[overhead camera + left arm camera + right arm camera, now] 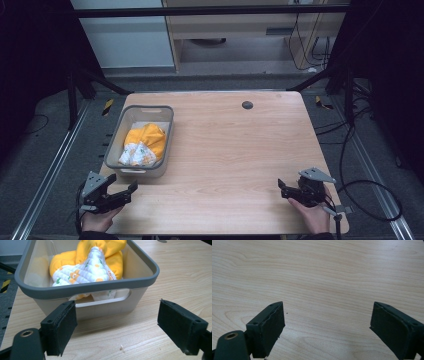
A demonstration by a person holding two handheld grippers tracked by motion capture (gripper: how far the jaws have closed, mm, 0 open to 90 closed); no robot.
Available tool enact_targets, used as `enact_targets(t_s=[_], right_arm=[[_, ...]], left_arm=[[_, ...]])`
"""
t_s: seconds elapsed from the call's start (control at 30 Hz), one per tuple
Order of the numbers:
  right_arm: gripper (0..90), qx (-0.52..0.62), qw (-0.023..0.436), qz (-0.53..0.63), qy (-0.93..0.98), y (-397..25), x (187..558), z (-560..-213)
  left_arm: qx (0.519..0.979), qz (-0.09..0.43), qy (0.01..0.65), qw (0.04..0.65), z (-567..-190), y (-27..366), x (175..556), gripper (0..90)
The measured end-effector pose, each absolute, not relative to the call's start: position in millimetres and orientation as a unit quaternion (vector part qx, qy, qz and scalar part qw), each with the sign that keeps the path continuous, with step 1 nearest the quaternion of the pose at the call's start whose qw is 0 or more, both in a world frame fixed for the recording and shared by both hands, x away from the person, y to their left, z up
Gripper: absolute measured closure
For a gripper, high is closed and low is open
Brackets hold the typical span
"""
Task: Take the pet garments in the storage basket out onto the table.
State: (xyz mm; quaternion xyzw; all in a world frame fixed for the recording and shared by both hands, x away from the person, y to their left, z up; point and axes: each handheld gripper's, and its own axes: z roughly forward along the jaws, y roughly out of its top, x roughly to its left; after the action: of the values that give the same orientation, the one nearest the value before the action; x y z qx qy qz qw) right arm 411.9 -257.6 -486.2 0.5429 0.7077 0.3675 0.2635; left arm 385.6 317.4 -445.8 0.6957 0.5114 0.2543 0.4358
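**High view: both grippers wide apart, cloth sitting in the bin**

High view first, and we see a light wooden table (pixel 225 150) with a grey plastic bin (pixel 114 142) standing on its left side, near the left edge. Inside the bin lies a bunched cloth (pixel 145 142), yellow with a white patterned part toward the near end. Far up the table, right of centre, we spot a small dark round disc (pixel 247 105) set in the surface.

Down at the near left corner, the left gripper (pixel 122 192) is held in a hand (pixel 97 220), just near of the bin and apart from it. We look along it in the left gripper view: its jaws stand wide, nothing between them, the bin's near wall with its handle slot (pixel 100 302) straight ahead and the cloth showing through the slot.

Over at the near right corner, the right gripper (pixel 284 189) sits in the other hand (pixel 312 215), pointing left across the table. In the right gripper view we see its jaws spread wide too, with bare wood between them.
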Motion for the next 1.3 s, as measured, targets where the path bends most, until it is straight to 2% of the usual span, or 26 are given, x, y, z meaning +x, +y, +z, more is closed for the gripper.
enact_targets(t_s=[1.3], right_arm=[[11.4, 0.535, 0.275, 0.375, 0.705, -253.9, 410.2, -486.7]], left_arm=[[0.683, 0.277, 0.490, 0.466, -394.9, 318.9, 388.2, 15.5]])
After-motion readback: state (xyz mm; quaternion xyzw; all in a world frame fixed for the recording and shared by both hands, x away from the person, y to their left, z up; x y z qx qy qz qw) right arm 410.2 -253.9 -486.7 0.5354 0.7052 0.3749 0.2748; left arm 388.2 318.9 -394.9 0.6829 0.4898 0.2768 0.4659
